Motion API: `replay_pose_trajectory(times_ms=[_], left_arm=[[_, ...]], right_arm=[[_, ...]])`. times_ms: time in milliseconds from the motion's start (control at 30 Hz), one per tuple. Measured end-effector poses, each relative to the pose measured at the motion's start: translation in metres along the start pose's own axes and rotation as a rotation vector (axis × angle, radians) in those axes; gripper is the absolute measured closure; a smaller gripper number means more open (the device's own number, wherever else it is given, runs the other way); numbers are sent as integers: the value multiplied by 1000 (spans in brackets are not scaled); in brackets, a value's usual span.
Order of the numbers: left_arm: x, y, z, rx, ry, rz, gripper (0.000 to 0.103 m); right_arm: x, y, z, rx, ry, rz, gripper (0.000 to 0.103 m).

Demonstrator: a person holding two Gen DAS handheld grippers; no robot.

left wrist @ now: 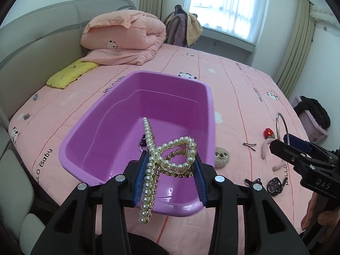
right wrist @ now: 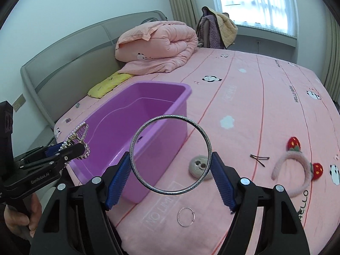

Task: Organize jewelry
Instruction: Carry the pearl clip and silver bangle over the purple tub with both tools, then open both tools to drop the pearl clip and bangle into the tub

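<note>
Currently I am holding a pearl hair claw (left wrist: 170,159) in the left gripper (left wrist: 170,170) above the purple bin (left wrist: 85,131) and clamping a silver bangle (right wrist: 170,155) in the right gripper (right wrist: 171,176) beside it, where the bangle's seemingly thin-edged hold is risking a slip.

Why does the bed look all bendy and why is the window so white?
Both wrist views use a fisheye lens, so the bed bulges and dark corners ring each picture; in the left wrist view the window is washed out by daylight, and likewise in the right wrist view; the pearl hair clip and silver bangle up close stay sharp.
</note>
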State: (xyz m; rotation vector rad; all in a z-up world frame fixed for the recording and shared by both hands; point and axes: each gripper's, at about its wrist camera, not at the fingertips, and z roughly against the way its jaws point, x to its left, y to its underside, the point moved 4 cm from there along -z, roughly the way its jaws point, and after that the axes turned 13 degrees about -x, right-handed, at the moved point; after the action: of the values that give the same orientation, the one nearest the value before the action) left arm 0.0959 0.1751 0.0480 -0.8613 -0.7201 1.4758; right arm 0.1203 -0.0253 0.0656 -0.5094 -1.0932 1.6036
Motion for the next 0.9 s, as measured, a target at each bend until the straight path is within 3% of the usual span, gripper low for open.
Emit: replay_pose_trajectory(times_ms=[233,533,900], left_arm=[[50,-7,-24,20,-77,59,63],[75,-3,-60,76,-78,129,63],[82,11,-82,145,-98,147,63]], right_arm=[[45,-30,-66,40,-75,38,31],[84,-34,-149,162,-139,46,31],[87,-14,-205,264,-88,72,31]])
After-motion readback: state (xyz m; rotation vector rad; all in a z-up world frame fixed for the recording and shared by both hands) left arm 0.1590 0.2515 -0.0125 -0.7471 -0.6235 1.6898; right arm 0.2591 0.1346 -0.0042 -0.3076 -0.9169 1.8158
